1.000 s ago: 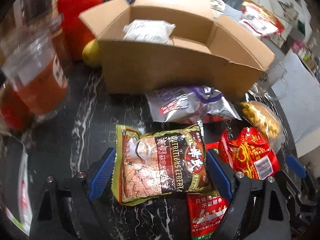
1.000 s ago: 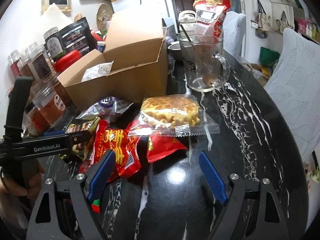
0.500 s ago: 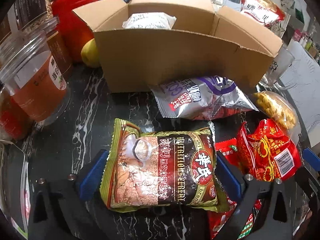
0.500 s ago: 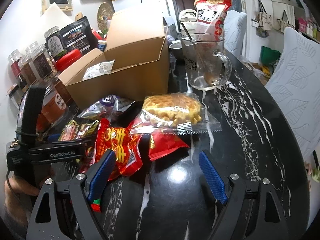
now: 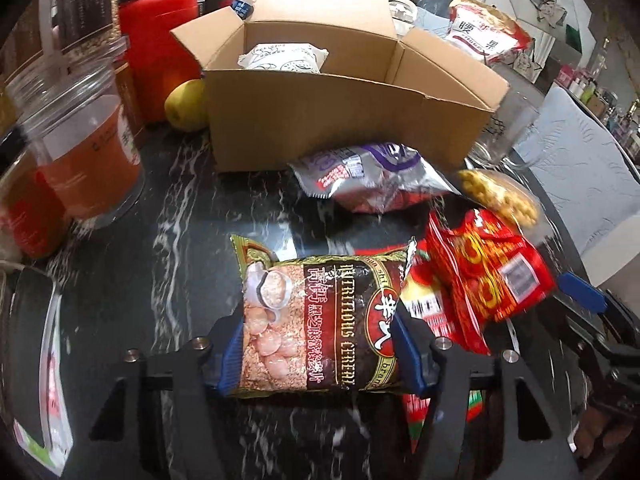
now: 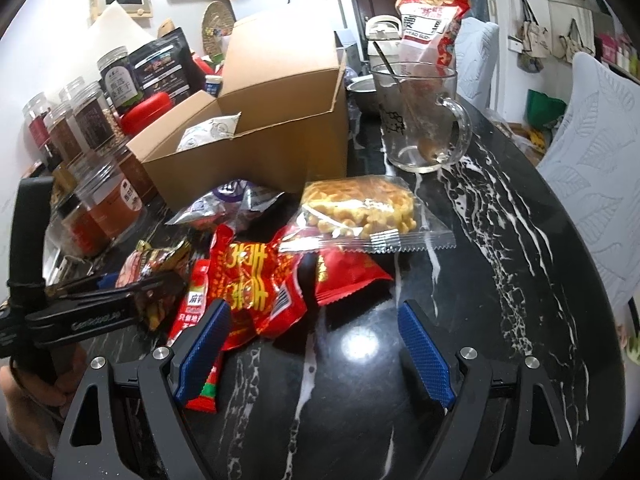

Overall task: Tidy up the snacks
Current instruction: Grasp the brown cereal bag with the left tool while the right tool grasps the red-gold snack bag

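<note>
Brown cereal packet sits crosswise between my left gripper pads; its jaws have just been closing and now pinch it at both short edges, ready for lifting. The cardboard box stands ahead of it. My right gripper waits spread, empty, above the table.

I see a black surface veined white, plain brown cardboard box, olive-and-maroon cereal packet, red-and-yellow snack bag, silver-purple pouch.
</note>
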